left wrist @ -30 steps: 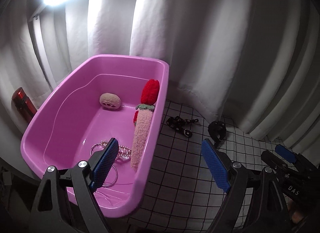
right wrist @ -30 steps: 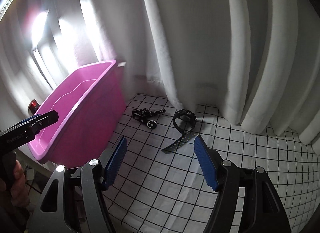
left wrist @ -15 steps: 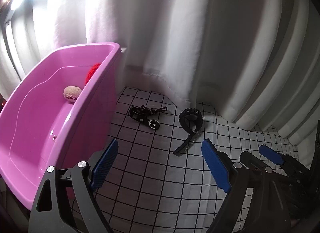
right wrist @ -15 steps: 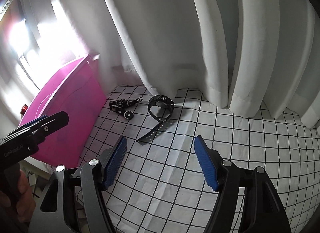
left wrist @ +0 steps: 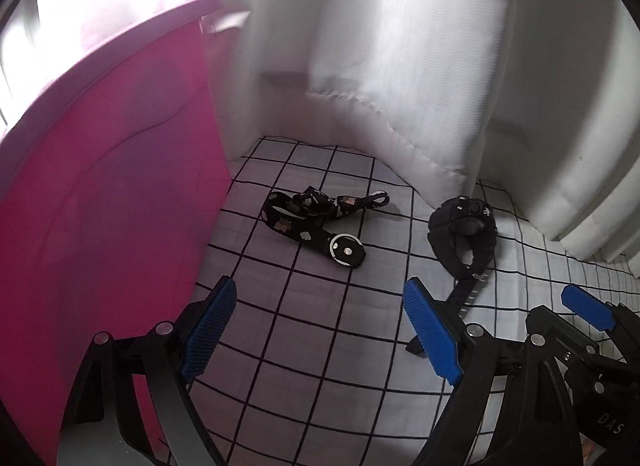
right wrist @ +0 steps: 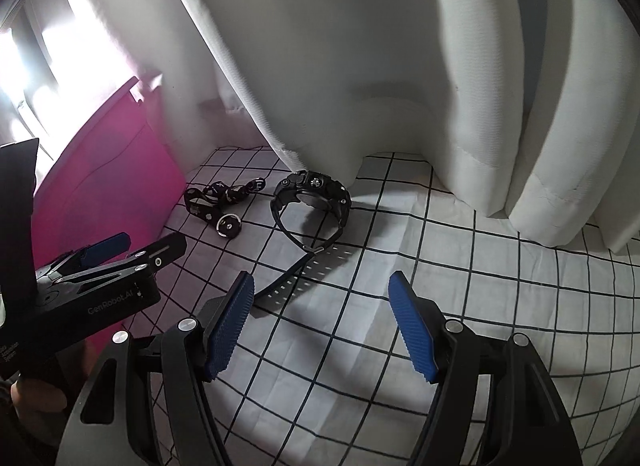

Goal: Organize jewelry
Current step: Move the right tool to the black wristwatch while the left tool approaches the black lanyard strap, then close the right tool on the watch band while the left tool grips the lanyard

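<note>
Both claws are hanging released over the checked cloth [right wrist: 460,266], gripping nothing. The left claw [left wrist: 320,330], spread wide, is pointing at the patterned strap [left wrist: 316,221] lying just right of the pink tub [left wrist: 120,205]. The right claw [right wrist: 320,326] is facing the black watch [right wrist: 312,197], farther right near the curtain [right wrist: 360,65].
</note>
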`<state>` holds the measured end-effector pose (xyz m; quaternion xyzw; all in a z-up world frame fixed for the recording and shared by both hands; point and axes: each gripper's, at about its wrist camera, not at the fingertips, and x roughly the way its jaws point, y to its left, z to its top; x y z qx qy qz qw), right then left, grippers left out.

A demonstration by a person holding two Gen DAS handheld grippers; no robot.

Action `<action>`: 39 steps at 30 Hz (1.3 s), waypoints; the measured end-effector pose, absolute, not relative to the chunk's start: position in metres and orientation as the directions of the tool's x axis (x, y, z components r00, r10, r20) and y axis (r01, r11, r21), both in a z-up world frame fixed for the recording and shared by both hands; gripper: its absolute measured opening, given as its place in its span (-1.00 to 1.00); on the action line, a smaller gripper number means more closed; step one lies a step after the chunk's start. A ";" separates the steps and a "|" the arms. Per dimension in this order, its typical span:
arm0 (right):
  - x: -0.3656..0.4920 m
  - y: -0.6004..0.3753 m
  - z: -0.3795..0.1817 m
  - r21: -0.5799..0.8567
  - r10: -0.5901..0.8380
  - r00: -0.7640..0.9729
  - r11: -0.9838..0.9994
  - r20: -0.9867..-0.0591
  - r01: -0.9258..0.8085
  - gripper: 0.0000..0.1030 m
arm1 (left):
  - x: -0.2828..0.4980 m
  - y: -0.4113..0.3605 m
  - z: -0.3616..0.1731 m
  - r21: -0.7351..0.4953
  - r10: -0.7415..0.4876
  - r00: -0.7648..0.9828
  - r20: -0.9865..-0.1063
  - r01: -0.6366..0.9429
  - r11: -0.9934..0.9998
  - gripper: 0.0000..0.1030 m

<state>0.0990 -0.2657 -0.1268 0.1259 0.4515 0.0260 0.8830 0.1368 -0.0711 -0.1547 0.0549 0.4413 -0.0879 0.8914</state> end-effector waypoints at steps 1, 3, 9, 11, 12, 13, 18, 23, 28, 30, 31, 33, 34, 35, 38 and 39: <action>0.104 -0.264 -0.132 0.247 0.163 0.588 0.967 -0.792 0.065 0.30 | 0.141 -0.071 -0.158 0.028 -0.102 0.598 -0.795 0.205 0.978 0.63; 0.114 -0.261 -0.140 0.246 0.168 0.586 0.968 -0.793 0.056 0.30 | 0.148 -0.068 -0.165 0.034 -0.097 0.602 -0.793 0.203 0.979 0.63; 0.136 -0.254 -0.158 0.234 0.154 0.583 0.970 -0.798 0.063 0.30 | 0.167 -0.059 -0.184 0.007 -0.104 0.575 -0.812 0.188 0.982 0.63; 0.143 -0.252 -0.163 0.228 0.148 0.581 0.971 -0.801 0.068 0.30 | 0.171 -0.061 -0.187 0.016 -0.100 0.578 -0.810 0.192 0.981 0.63; 0.145 -0.251 -0.165 0.225 0.144 0.578 0.972 -0.803 0.069 0.30 | 0.172 -0.062 -0.189 0.019 -0.101 0.580 -0.809 0.199 0.980 0.63; 0.148 -0.251 -0.167 0.218 0.137 0.576 0.973 -0.805 0.072 0.30 | 0.175 -0.063 -0.191 0.020 -0.103 0.578 -0.810 0.202 0.979 0.63; 0.156 -0.251 -0.174 0.201 0.113 0.568 0.975 -0.815 0.093 0.30 | 0.185 -0.065 -0.198 -0.004 -0.127 0.563 -0.816 0.214 0.977 0.63; 0.163 -0.250 -0.179 0.195 0.104 0.570 0.976 -0.815 0.101 0.30 | 0.191 -0.068 -0.203 -0.002 -0.127 0.568 -0.813 0.216 0.976 0.63; 0.170 -0.247 -0.180 0.180 0.097 0.568 0.979 -0.818 0.091 0.32 | 0.198 -0.068 -0.205 -0.029 -0.142 0.554 -0.820 0.207 0.978 0.63; 0.176 -0.243 -0.182 0.171 0.091 0.565 0.981 -0.820 0.090 0.34 | 0.201 -0.068 -0.205 -0.035 -0.147 0.555 -0.819 0.206 0.978 0.63; 0.178 -0.241 -0.183 0.165 0.088 0.564 0.983 -0.821 0.087 0.35 | 0.202 -0.069 -0.205 -0.036 -0.148 0.556 -0.818 0.207 0.978 0.63; 0.181 -0.239 -0.184 0.156 0.082 0.563 0.984 -0.822 0.084 0.37 | 0.205 -0.069 -0.205 -0.040 -0.152 0.555 -0.818 0.209 0.977 0.65; 0.183 -0.238 -0.184 0.152 0.079 0.563 0.985 -0.822 0.083 0.37 | 0.207 -0.070 -0.205 -0.044 -0.155 0.553 -0.819 0.209 0.977 0.66; 0.185 -0.236 -0.185 0.147 0.075 0.563 0.986 -0.823 0.083 0.37 | 0.208 -0.070 -0.206 -0.049 -0.159 0.551 -0.819 0.209 0.977 0.66; 0.189 -0.233 -0.186 0.143 0.073 0.564 0.986 -0.823 0.081 0.38 | 0.212 -0.070 -0.206 -0.061 -0.169 0.550 -0.818 0.209 0.976 0.66; 0.189 -0.235 -0.186 0.142 0.073 0.564 0.987 -0.823 0.079 0.39 | 0.210 -0.069 -0.206 -0.061 -0.169 0.553 -0.816 0.209 0.976 0.66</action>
